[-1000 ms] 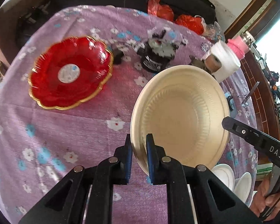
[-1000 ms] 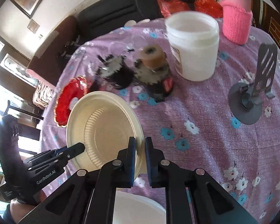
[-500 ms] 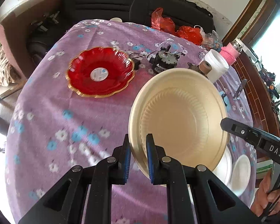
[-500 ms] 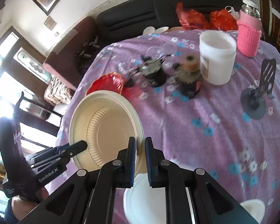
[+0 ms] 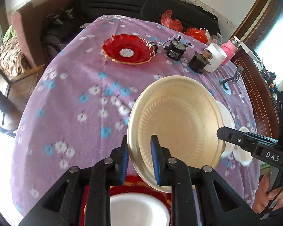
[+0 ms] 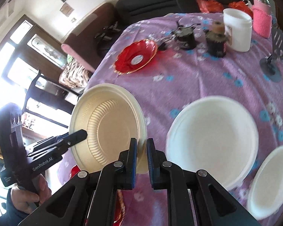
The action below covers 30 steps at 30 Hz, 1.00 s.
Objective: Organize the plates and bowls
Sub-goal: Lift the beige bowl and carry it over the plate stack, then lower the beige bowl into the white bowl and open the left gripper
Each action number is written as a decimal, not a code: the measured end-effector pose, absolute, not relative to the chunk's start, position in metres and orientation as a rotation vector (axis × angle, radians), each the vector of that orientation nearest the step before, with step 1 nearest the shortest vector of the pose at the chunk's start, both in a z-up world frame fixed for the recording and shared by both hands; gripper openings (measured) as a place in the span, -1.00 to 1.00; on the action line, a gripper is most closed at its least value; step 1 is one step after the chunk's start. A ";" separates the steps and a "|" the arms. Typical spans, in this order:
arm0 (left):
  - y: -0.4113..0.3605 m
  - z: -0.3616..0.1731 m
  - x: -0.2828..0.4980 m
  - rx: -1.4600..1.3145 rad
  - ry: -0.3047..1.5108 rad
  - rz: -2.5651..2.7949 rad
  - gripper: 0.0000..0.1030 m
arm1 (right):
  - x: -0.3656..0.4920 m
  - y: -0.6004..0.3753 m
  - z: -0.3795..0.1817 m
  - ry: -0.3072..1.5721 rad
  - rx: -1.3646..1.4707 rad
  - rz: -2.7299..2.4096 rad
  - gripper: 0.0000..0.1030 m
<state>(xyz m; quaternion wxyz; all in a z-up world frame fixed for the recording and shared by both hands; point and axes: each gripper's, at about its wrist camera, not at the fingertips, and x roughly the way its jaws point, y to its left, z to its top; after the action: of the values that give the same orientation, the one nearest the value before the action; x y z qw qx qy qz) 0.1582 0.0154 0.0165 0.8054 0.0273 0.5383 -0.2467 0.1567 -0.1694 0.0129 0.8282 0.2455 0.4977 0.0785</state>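
Above the near edge of the counter (image 5: 69,101), a cream ribbed bowl (image 5: 176,126) is held tilted between two tools. The left tool (image 5: 139,158) straddles the bowl's near rim; its jaws are opening, and a gap shows between the right blue pad and the bowl wall. The right tool (image 6: 141,156) is clamped on the opposite rim of the same bowl (image 6: 107,128), its pads pressed close on the thin edge. Each tool is carried by a hand (image 6: 28,197) at the frame edge. Below the bowl, at the counter's near edge, a white bowl (image 5: 137,209) is seen resting in a red dish (image 5: 139,185). A large white plate (image 6: 213,137) and a smaller white bowl (image 6: 271,180) lie side by side toward the near right edge. A red scalloped bowl (image 5: 128,49) with a gold rim stands toward the far edge, well apart. Two black motors (image 5: 176,50), a white jar (image 5: 216,57) and a pink-sleeved flask (image 5: 230,50) are grouped at the far right edge.
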 end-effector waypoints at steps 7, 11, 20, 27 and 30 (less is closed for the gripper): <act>0.060 0.010 0.121 0.017 1.167 -0.499 -0.62 | 0.131 -0.134 0.017 1.070 0.496 0.238 -0.77; 0.084 0.000 0.101 -0.010 1.187 -0.474 -0.62 | 0.119 -0.115 0.014 1.096 0.475 0.277 -0.77; 0.125 -0.023 0.067 -0.068 1.233 -0.414 -0.61 | 0.100 -0.074 -0.004 1.169 0.408 0.350 -0.76; 0.134 -0.034 0.045 -0.065 1.249 -0.400 -0.61 | 0.090 -0.068 -0.017 1.202 0.442 0.375 -0.76; 0.135 -0.035 0.042 -0.063 1.251 -0.398 -0.61 | 0.088 -0.066 -0.021 1.212 0.434 0.372 -0.76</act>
<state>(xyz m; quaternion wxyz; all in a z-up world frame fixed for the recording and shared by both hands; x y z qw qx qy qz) 0.0420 0.1354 -0.0351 0.7916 -0.0293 0.5816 -0.1850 0.0876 -0.0656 -0.0206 0.7839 0.2010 0.5616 0.1725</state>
